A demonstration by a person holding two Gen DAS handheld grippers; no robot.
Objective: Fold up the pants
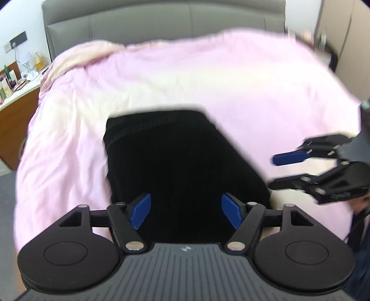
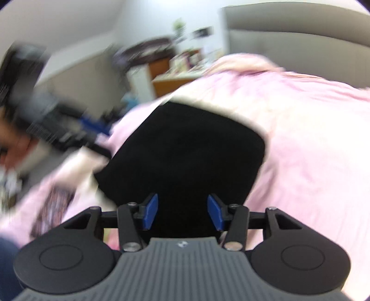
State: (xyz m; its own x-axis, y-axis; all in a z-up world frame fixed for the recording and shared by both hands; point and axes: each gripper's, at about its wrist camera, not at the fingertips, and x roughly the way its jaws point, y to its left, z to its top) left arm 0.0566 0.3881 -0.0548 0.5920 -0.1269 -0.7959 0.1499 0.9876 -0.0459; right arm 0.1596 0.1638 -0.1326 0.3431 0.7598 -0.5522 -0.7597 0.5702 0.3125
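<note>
Both grippers, left and right, hang released above black pants already folded compact on the pink duvet; little seems left.

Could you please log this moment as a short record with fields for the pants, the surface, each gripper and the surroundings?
pants: black pants, lying in a compact folded block, ribbed waistband at the far end
surface: pink blanket covering a bed
headboard: grey padded headboard behind the bed
left gripper: left gripper open, over the near edge of the pants, nothing held
right gripper: right gripper open, empty, to the right of the pants
side table: cluttered wooden nightstand left of the bed
image quality: right view motion-blurred
</note>
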